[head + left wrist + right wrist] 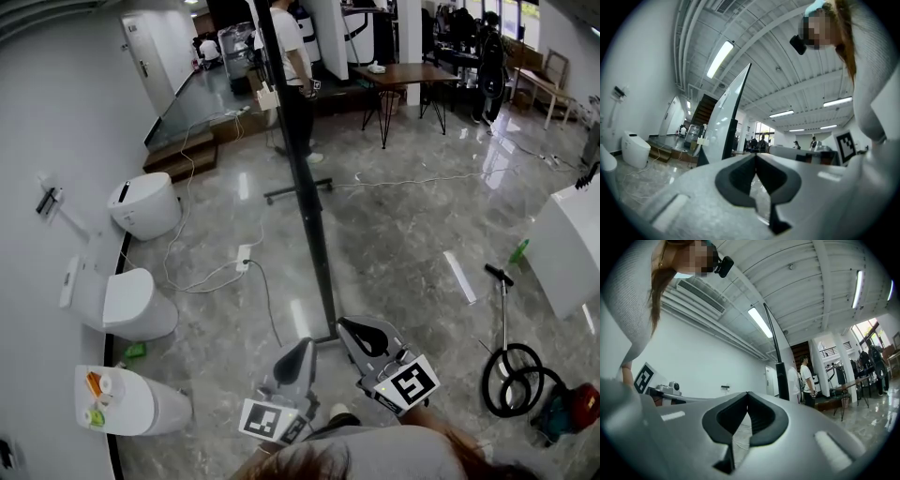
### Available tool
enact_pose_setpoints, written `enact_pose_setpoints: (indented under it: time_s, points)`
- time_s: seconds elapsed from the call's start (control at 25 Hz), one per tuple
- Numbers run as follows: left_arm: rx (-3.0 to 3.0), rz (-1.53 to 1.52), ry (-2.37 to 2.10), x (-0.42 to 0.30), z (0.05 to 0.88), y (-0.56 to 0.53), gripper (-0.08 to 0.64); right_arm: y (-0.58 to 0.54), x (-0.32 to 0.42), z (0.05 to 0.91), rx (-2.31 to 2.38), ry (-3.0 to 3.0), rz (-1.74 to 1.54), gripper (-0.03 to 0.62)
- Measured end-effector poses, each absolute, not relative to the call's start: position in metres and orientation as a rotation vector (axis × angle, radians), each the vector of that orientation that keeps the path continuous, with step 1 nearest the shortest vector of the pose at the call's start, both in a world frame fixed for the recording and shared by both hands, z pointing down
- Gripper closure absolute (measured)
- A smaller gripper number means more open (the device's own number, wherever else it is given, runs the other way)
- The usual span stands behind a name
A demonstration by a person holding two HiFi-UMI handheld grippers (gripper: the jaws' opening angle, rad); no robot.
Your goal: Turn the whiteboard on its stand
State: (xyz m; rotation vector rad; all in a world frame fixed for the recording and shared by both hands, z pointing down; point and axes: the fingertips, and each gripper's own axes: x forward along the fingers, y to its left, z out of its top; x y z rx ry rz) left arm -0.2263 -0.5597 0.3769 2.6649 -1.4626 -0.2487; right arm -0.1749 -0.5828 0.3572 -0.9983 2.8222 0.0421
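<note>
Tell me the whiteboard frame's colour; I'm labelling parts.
Black frame, clearest in the head view.

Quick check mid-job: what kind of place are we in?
Probably an open workspace or test hall, not a home: loose toilets line the wall, the whiteboard stands on polished stone floor, and people stand by a table at the far end.

Wore a light grey sweater [375, 459], long brown hair [469, 448] loose, small black camera [797, 44] on the head. Logged left claw [302, 349] and right claw [361, 330] as pale grey shells with black jaw liners. Recorded a white cube [272, 420] with black square markers behind each.
</note>
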Motion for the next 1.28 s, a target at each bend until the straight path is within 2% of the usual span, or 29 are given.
enact_pose_setpoints:
  time_s: [0.8, 0.92, 1.0, 1.16, 1.28]
  points:
    - [2.604, -0.314, -1.539, -0.255, 0.374, -0.611, 0.558, -0.66, -0.191, 0.372, -1.028, 2.859, 0.02, 0.586]
    - [2.585, -0.328, -1.584, -0.26, 0.37, -0.613, 0.558, -0.68, -0.191, 0.378, -1.042, 2.881, -0.03, 0.494]
    - [2.574, -0.328, -1.6, -0.261, 0.371, -0.612, 0.558, -0.694, -0.192, 0.378, -1.064, 2.889, -0.047, 0.47]
    - [2.547, -0.347, -1.651, -0.269, 0.369, -0.611, 0.558, -0.733, -0.195, 0.375, -1.153, 2.867, -0.025, 0.329]
    - [2.53, -0.34, -1.683, -0.276, 0.369, -0.611, 0.558, -0.761, -0.203, 0.369, -1.195, 2.81, -0.007, 0.289]
